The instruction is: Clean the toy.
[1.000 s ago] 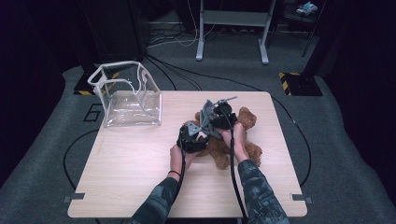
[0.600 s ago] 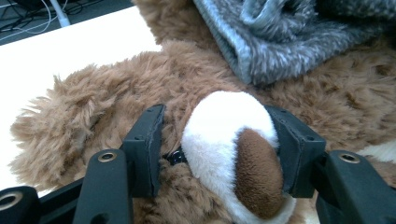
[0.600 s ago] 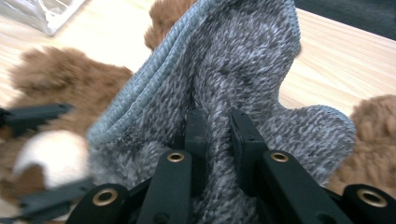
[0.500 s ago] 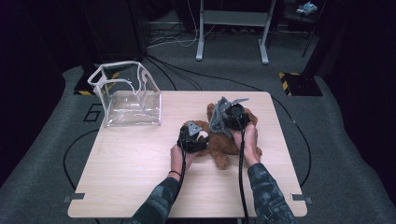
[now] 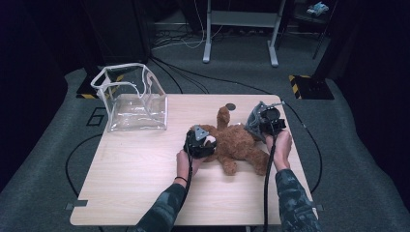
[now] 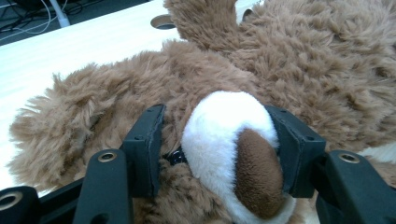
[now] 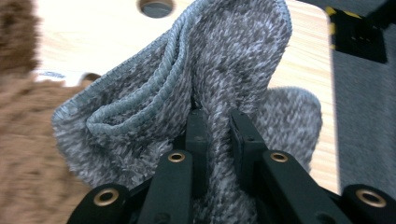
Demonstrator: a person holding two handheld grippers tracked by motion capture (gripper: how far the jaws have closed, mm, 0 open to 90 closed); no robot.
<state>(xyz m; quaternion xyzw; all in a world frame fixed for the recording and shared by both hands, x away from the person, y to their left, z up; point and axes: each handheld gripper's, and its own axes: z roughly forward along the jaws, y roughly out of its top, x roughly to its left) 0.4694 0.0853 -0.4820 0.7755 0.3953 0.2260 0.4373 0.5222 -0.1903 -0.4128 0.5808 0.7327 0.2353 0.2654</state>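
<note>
Both sleeves [image 5: 290, 200] are a dark mottled camouflage pattern, and a thin dark band [image 5: 180, 179] circles the left wrist. Each gripper is black with a grey three-cornered plate on top and a black cable trailing back. The jaws are matte black bars with brass-ringed screw holes [image 7: 176, 157].

Item count: one brown teddy bear [image 5: 237, 143], one grey knitted cloth [image 7: 224, 79], one clear plastic bag [image 5: 130, 100] at the table's [image 5: 125, 179] far-left corner, two grippers.
</note>
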